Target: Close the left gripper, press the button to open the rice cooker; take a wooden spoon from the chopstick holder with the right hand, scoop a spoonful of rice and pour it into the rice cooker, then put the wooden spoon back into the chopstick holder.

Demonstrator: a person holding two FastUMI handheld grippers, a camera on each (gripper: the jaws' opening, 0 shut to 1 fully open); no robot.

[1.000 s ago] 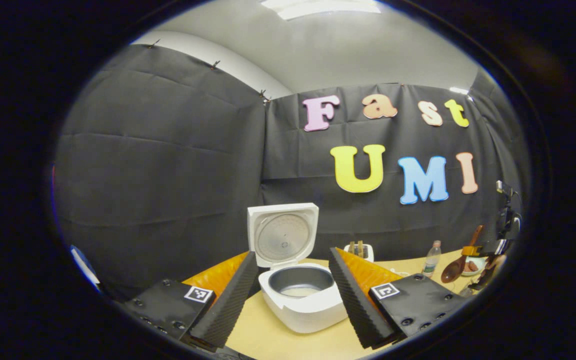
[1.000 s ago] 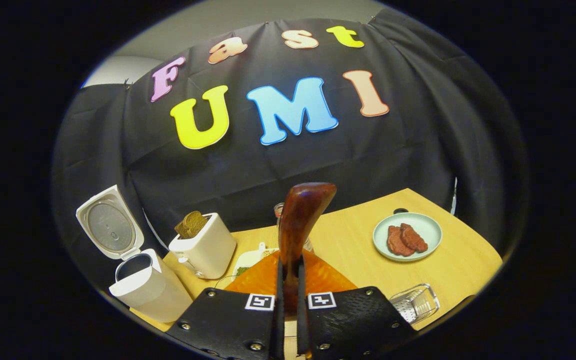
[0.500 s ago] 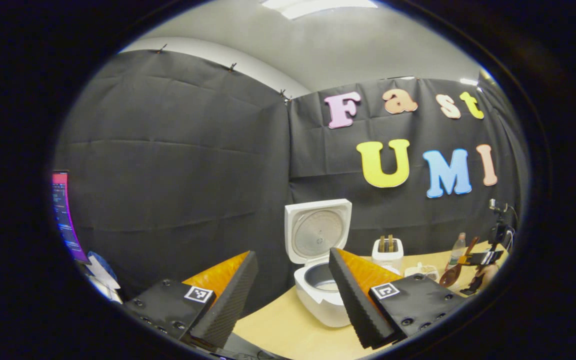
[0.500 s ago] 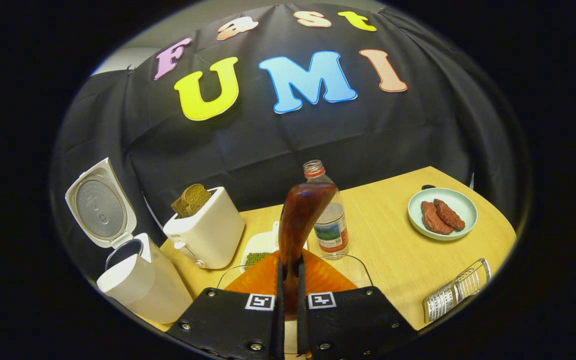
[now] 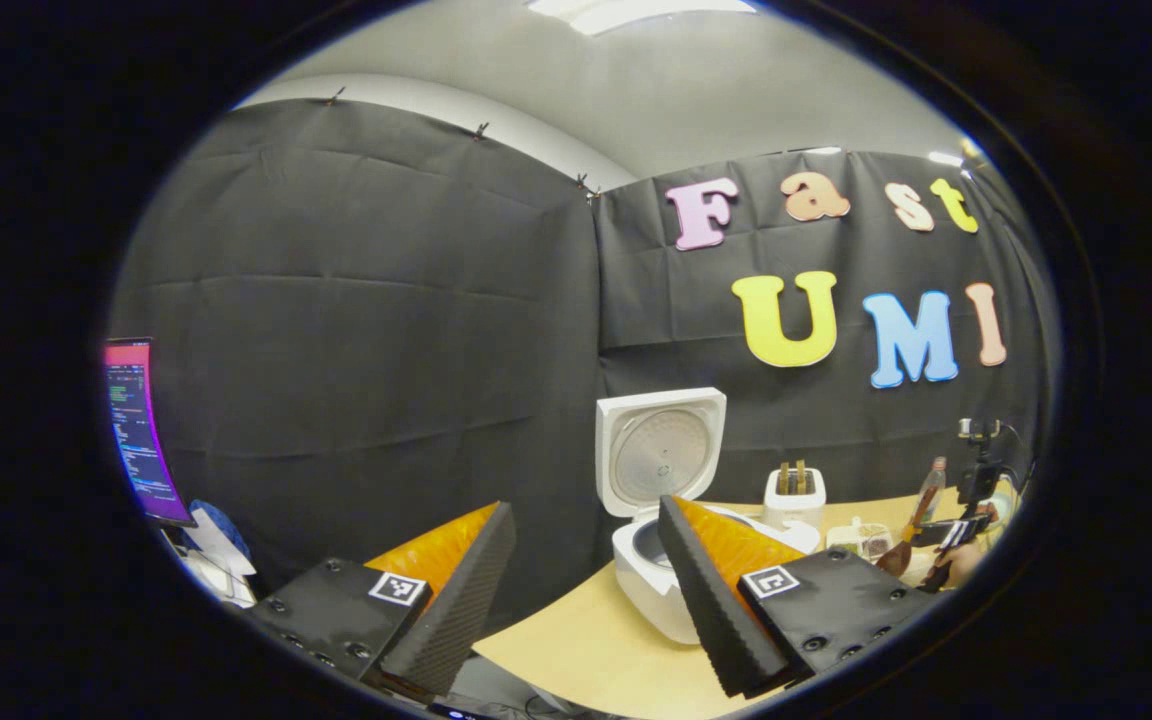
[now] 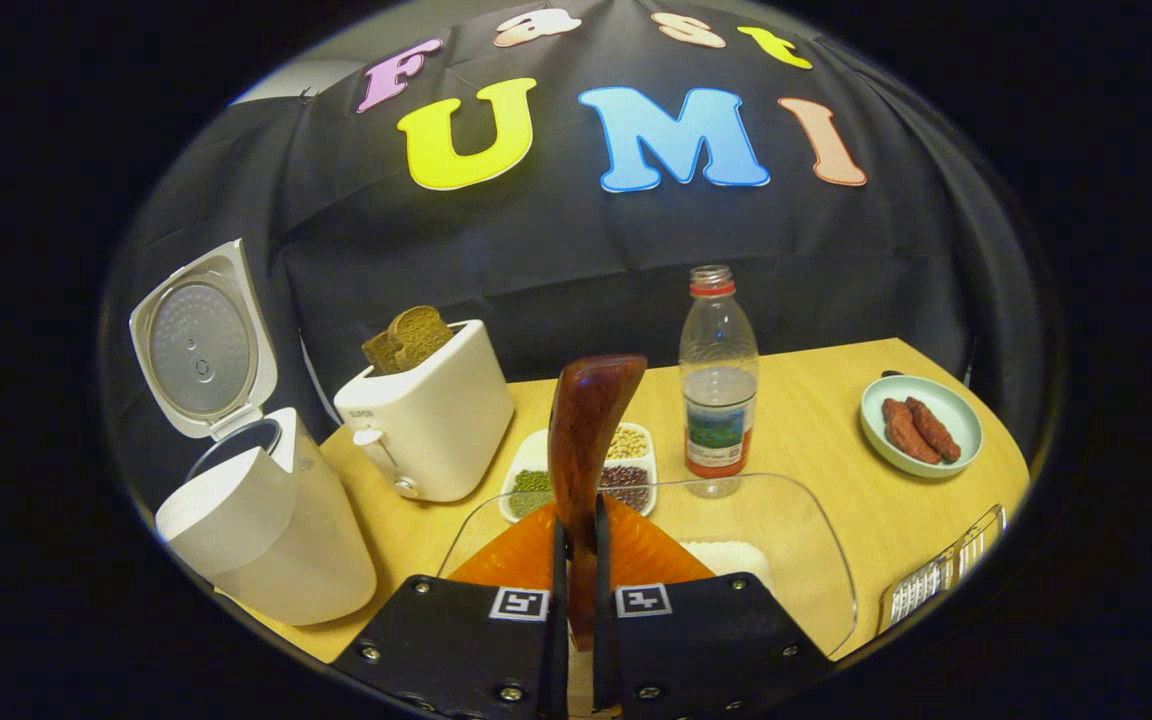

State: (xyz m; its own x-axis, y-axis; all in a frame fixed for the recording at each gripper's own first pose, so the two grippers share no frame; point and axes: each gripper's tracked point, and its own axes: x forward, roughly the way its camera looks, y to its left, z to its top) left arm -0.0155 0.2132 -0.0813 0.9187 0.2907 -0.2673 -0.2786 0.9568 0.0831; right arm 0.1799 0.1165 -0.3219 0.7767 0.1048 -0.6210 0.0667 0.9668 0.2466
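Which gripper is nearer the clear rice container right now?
Right. The right gripper, shut on the wooden spoon, hangs just over the clear container. The left gripper sits beside the rice cooker.

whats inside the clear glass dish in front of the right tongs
The clear glass dish holds a patch of white rice. The right tongs and wooden spoon cover its near-left part.

Both grippers' black screwed bodies (image 6: 576, 640) bear small square black-and-white markers (image 5: 397, 588).
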